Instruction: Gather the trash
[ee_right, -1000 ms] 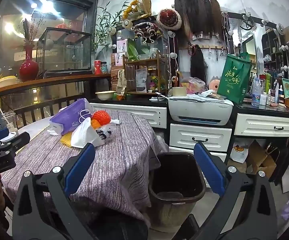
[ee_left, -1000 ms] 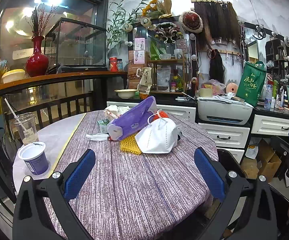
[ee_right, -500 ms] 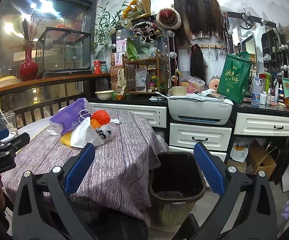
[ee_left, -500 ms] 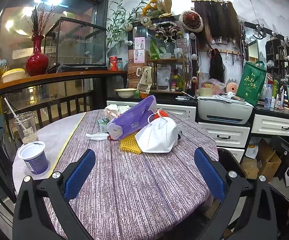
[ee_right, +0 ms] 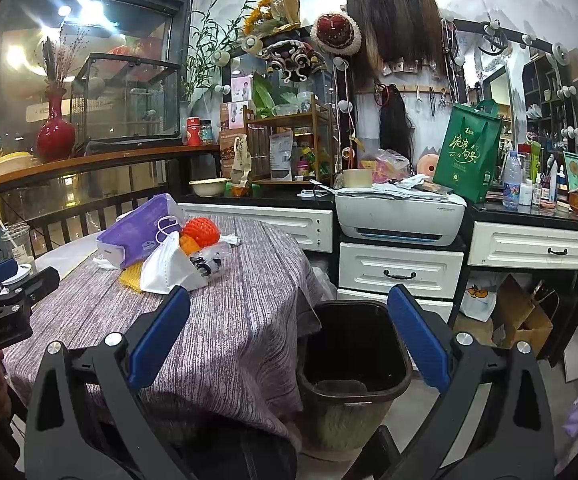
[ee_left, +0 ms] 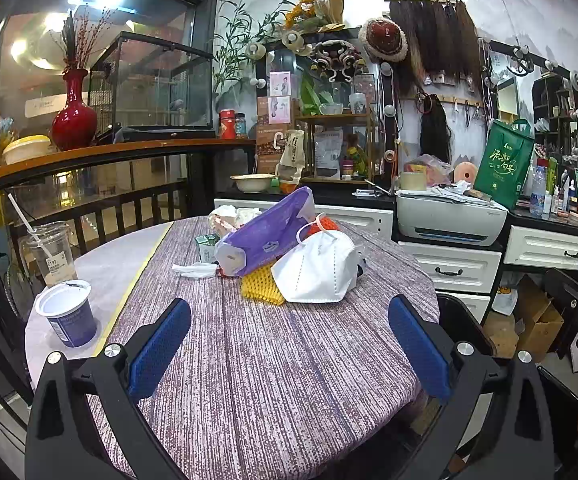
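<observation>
Both my grippers, left gripper (ee_left: 289, 344) and right gripper (ee_right: 288, 340), are spread wide, holding nothing. Trash, white mask (ee_left: 317, 270) and purple packet (ee_left: 265, 236), lies piled on the table (ee_left: 281, 380); the bin (ee_right: 353, 364) stands just beside it.

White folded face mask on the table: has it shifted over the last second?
No. The white folded face mask still overlaps the yellow foam net.
</observation>
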A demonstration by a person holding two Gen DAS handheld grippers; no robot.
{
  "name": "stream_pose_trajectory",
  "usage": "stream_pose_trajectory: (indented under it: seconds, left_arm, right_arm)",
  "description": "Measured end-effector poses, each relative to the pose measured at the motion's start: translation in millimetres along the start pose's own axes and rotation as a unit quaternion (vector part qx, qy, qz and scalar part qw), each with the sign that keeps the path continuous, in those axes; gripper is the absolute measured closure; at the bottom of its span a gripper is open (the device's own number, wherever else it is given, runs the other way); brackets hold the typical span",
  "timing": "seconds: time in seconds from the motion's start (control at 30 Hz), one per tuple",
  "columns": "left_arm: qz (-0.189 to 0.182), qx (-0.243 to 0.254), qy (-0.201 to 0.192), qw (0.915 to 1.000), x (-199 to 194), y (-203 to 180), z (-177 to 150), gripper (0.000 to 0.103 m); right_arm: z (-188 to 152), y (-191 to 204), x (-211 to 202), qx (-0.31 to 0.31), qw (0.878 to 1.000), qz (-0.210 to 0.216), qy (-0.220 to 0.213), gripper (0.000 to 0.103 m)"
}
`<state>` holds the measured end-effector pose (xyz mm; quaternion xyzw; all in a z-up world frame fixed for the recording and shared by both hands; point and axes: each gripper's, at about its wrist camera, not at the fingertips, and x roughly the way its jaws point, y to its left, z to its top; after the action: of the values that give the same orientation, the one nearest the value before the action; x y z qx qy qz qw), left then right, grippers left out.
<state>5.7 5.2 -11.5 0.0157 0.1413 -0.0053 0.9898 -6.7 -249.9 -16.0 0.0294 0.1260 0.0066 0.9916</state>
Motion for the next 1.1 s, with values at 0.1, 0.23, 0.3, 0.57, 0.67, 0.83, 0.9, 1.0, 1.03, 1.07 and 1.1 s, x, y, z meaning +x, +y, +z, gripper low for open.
stream_pose_trajectory:
  seconds: [0.1, 0.23, 0.3, 0.57, 0.67, 0.83, 0.9, 1.0, 1.03, 1.07, 1.1]
  left_arm:
    - [0.000, 0.000, 0.000, 1.0000, 0.2, 0.4, -1.1, 0.005]
    - [-0.001, -0.001, 0.001, 1.0000, 0.4, 0.8, -1.3, 0.005]
    - [0.000, 0.000, 0.001, 1.0000, 0.4, 0.5, -0.7, 0.005]
    - [0.000, 0.000, 0.002, 1.0000, 0.9, 1.0, -1.7, 0.005]
    - [0.000, 0.000, 0.003, 1.0000, 1.2, 1.3, -2.5, 0.005]
    - [0.000, -0.001, 0.003, 1.0000, 0.7, 3.5, -6.8, 0.005]
    - [-0.001, -0.001, 0.006, 1.0000, 1.0, 3.8, -6.4, 0.005]
    - [-0.001, -0.002, 0.009, 1.0000, 4.8, 8.5, -14.1, 0.005]
    - [-0.001, -0.002, 0.010, 1.0000, 4.5, 9.5, -16.1, 0.005]
    - [-0.001, -0.002, 0.011, 0.9999, 4.9, 10.2, -17.6, 0.005]
    - [-0.001, -0.002, 0.011, 0.9999, 5.2, 10.1, -16.9, 0.005]
  right_arm:
    - [0.1, -0.2, 0.0, 0.000, 1.000, 0.000, 0.000, 0.006]
    - [0.2, 0.2, 0.1, 0.000, 1.000, 0.000, 0.001, 0.006]
    - [-0.5, 0.0, 0.4, 0.000, 1.000, 0.000, 0.002, 0.006]
    - [-1.3, -0.1, 1.0, 0.000, 1.000, 0.000, 0.003, 0.006]
    - [-1.6, -0.2, 1.1, 0.000, 1.000, 0.000, 0.004, 0.006]
    - [-4.2, 0.5, 1.8, 0.000, 1.000, 0.000, 0.005, 0.006]
    - [-4.7, 0.2, 1.9, -0.001, 1.000, 0.001, 0.007, 0.006]
    - [-5.6, 0.4, 2.0, -0.002, 1.000, 0.001, 0.009, 0.006]
    - [-5.2, 1.0, 2.3, -0.002, 1.000, 0.001, 0.009, 0.006]
    - [-5.2, 0.8, 2.0, -0.002, 1.000, 0.001, 0.009, 0.006]
    - [-4.8, 1.0, 2.2, -0.002, 1.000, 0.001, 0.009, 0.006]
